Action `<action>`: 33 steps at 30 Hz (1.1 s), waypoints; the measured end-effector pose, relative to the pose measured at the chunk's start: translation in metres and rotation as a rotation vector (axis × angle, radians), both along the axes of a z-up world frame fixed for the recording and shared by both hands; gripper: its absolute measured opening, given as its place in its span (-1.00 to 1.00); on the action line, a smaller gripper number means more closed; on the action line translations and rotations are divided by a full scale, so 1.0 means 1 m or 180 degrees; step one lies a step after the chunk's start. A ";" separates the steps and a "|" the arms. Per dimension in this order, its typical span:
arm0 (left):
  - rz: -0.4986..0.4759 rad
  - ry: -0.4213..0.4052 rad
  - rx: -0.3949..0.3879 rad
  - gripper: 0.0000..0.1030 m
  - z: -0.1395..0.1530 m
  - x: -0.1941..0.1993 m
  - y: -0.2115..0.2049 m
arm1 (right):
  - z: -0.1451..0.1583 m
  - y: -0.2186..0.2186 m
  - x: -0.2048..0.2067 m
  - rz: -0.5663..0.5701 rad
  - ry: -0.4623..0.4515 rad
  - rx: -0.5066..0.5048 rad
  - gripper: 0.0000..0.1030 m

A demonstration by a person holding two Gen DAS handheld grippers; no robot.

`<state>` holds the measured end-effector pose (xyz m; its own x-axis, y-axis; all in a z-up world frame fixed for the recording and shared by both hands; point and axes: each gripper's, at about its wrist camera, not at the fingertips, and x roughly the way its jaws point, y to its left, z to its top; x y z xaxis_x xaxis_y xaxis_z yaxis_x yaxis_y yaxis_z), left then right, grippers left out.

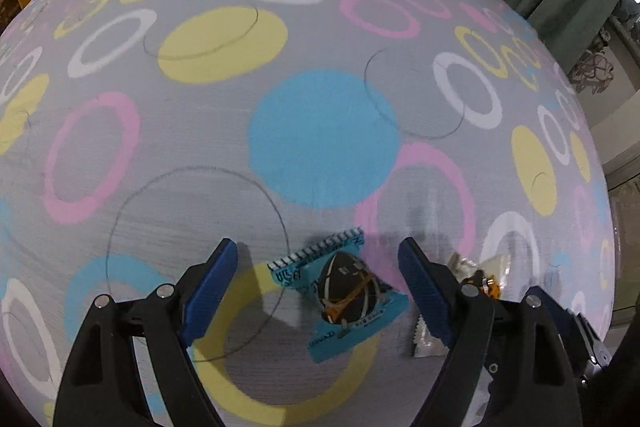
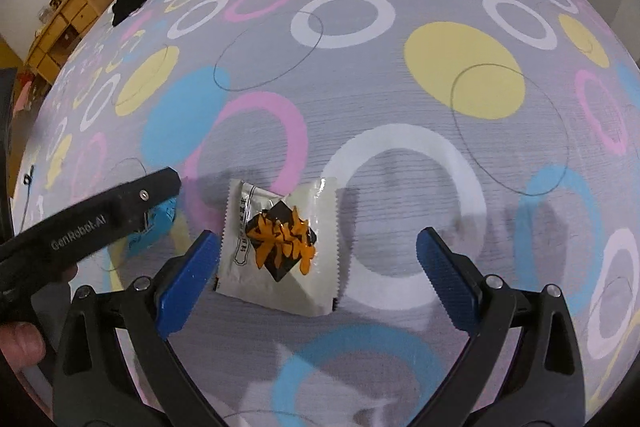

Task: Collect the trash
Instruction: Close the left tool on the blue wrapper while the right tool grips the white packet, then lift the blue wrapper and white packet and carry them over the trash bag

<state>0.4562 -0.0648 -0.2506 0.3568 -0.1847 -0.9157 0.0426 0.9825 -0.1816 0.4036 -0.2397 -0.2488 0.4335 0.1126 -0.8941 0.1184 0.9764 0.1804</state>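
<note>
On the bed we note two wrappers: the blue wrapper lies between the wide left tongs, untouched; the white wrapper lies between the wide right tongs.

Both wrist cameras look steeply down, close over the bedspread — sharing its wrappers.
</note>
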 end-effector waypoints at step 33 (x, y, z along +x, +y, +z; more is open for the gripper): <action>0.0034 0.0002 -0.0159 -0.39 0.011 -0.025 0.005 | 0.000 0.029 -0.014 0.0412 -0.0289 -0.0696 -0.88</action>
<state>0.4317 -0.0594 -0.2397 0.3583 -0.2264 -0.9057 0.0320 0.9726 -0.2304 0.3896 -0.2108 -0.2485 0.5077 -0.0191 -0.8613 -0.0170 0.9993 -0.0322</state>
